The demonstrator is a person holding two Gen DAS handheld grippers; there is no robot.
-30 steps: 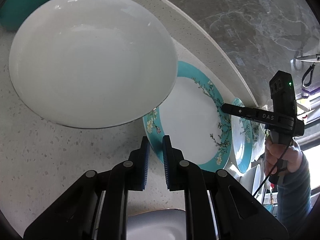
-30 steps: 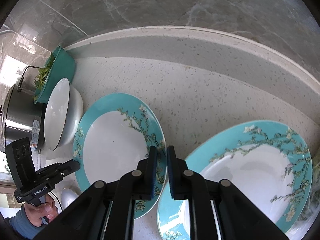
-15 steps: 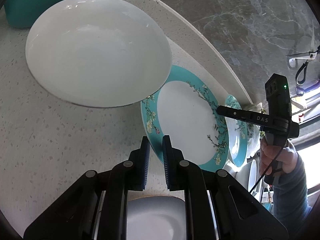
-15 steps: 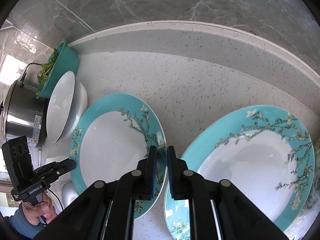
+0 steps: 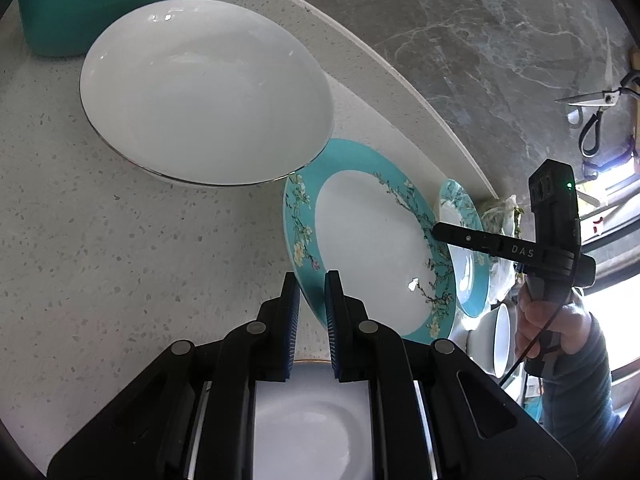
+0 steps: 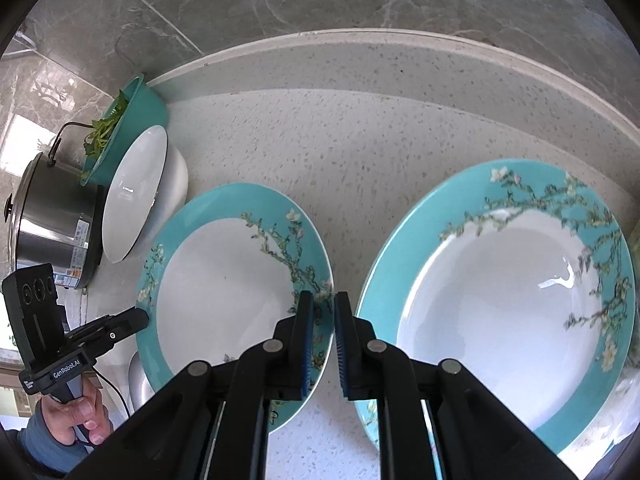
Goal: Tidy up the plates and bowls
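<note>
A large white bowl (image 5: 208,92) stands on the speckled counter (image 5: 100,248), and it shows at the left in the right wrist view (image 6: 136,196). To its right lies a teal-rimmed blossom plate (image 5: 298,216) (image 6: 224,204), then a larger matching plate (image 6: 400,248) (image 5: 464,200). My left gripper (image 5: 312,280) (image 6: 140,316) hovers shut and empty over the near rim of the first plate. My right gripper (image 6: 320,298) (image 5: 436,232), also shut and empty, hangs above the gap between the two plates. A white dish (image 5: 312,420) lies under my left gripper's body.
A teal basin (image 6: 148,108) of greens and a steel pot (image 6: 52,216) stand at the counter's left end, against the marble wall. Small white bowls (image 5: 496,340) sit beyond the larger plate. Scissors (image 5: 600,96) hang on the wall. A hand (image 5: 552,320) holds the right gripper.
The left wrist view has drawn back a little, so the white bowl looks smaller and sits further right. The right gripper has drifted, showing more of the larger plate. Both grippers stayed shut.
</note>
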